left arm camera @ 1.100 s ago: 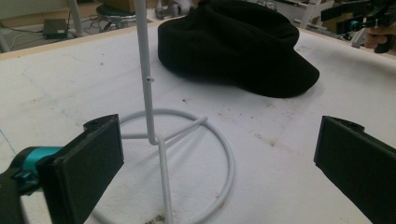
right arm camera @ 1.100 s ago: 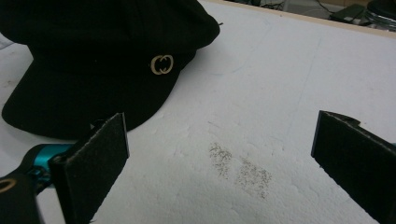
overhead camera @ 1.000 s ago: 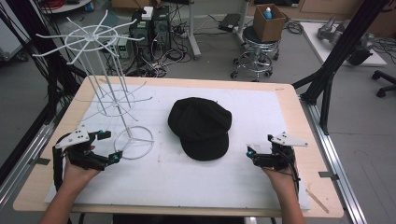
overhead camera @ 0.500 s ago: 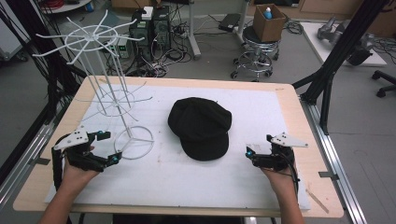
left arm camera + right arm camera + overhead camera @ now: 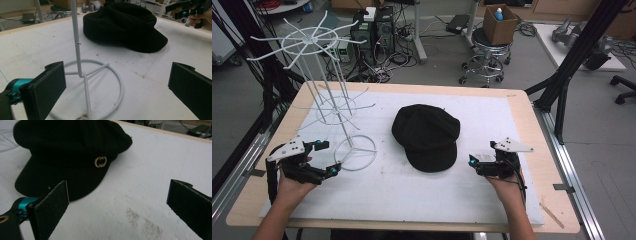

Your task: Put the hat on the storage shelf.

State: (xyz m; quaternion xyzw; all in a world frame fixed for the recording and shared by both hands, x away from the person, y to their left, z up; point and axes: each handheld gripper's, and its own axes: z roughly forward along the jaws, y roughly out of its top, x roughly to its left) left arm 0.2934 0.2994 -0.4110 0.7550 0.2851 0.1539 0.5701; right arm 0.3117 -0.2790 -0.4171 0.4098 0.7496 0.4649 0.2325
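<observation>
Two low tools, jaws apart

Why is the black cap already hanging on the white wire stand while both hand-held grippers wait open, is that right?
Not quite: the black cap lies flat on the table beside the white wire stand, as the high view shows. Both hand-held grippers, left and right, are indeed open.

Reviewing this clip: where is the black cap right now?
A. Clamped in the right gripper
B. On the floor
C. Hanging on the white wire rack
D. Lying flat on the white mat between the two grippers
D: the black cap lies on the white mat, apart from the open right gripper and beside the white wire rack.
</observation>
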